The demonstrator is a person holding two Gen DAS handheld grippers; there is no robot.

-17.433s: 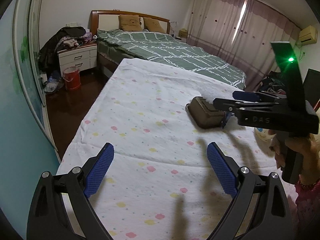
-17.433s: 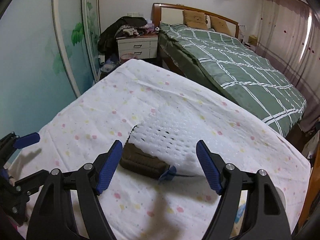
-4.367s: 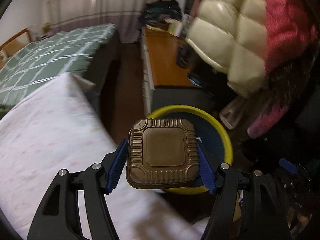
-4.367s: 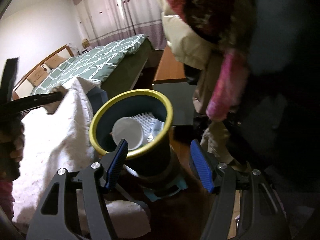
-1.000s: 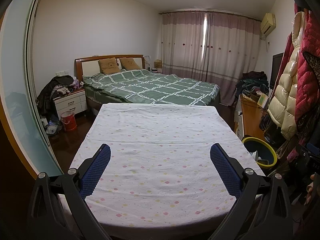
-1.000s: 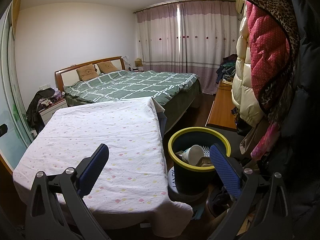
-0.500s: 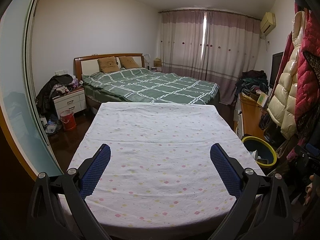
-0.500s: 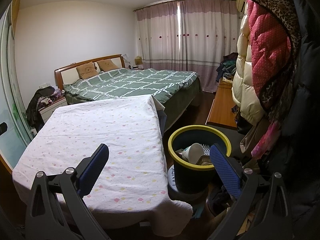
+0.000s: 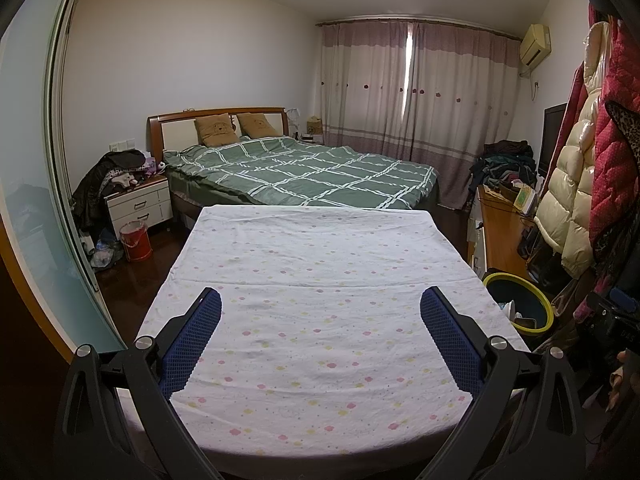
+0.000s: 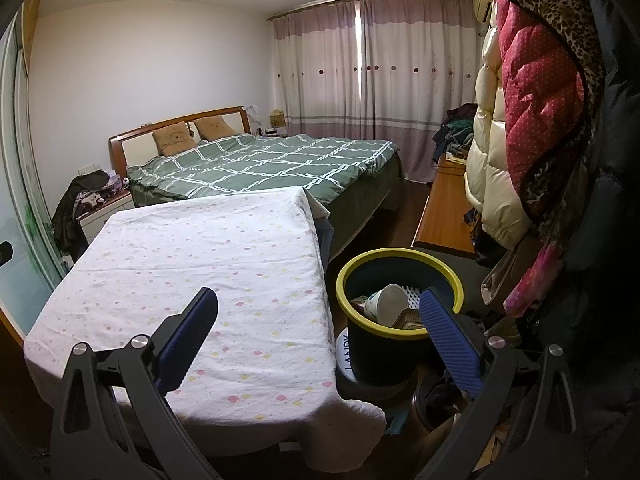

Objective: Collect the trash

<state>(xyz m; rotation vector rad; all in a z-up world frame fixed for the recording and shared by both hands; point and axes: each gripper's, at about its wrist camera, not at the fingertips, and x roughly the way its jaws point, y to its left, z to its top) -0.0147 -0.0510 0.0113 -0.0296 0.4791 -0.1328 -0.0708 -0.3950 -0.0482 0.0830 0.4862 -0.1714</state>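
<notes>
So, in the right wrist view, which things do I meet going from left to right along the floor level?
Nightstand → table with the dotted cloth → yellow-rimmed bin holding a white cup → hanging coats.

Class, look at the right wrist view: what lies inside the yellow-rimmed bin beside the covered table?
Inside the bin lie a white cup on its side, a white perforated piece and a brown ribbed container. The right gripper's finger hides part; the bottom is unseen.

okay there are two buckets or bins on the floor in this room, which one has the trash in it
The dark bin with the yellow rim, beside the dotted sheet's right edge; a white cup shows inside. The red bucket stands by the nightstand.
</notes>
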